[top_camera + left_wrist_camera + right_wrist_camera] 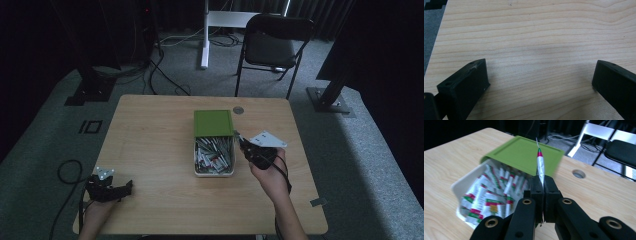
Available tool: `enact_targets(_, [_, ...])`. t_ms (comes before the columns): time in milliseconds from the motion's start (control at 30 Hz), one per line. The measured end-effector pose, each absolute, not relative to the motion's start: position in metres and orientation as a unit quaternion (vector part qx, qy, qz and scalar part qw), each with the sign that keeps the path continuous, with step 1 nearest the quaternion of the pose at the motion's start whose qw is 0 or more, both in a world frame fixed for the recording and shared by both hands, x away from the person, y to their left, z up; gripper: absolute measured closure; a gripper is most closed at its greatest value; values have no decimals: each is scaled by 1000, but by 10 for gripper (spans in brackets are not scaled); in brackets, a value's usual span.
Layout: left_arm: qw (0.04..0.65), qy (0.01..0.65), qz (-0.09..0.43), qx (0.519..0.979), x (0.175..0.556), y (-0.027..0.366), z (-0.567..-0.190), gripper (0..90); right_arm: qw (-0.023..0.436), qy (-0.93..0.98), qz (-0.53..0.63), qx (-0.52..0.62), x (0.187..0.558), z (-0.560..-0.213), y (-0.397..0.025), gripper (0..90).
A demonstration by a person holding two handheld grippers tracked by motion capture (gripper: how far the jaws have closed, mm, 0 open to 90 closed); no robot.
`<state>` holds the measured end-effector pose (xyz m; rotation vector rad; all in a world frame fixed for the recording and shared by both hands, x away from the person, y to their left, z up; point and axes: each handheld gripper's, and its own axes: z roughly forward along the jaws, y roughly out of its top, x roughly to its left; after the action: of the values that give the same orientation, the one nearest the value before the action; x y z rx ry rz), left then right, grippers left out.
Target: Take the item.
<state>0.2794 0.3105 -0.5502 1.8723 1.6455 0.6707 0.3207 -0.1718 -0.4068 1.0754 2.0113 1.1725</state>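
Note:
A white box (214,173) (459,185) of silver sachets with red and green print (214,156) (489,200) sits mid-table, its green lid (213,123) (524,155) slid over the far half. My right gripper (242,142) (541,180) hovers just right of the box, shut on one sachet (540,165) that stands edge-on, pointing up from the jaws. My left gripper (129,187) (541,75) rests low at the table's front left corner, open, with bare wood between its fingers (464,85).
The wooden table (150,140) has a round cable hole (238,109) (578,173) behind the box. A black folding chair (272,45) and a white desk leg (205,35) stand beyond the far edge. Cables trail on the grey floor.

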Motion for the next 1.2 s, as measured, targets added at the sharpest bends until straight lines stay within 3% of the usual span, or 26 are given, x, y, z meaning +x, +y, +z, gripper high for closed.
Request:
enact_targets(433, [276,612,249,698,279,311,-550,13,300,734,400,460,340,-427,-215,888])
enact_targets(1200, [276,612,249,698,279,311,-550,13,310,722,329,523,384,-472,-252,887])
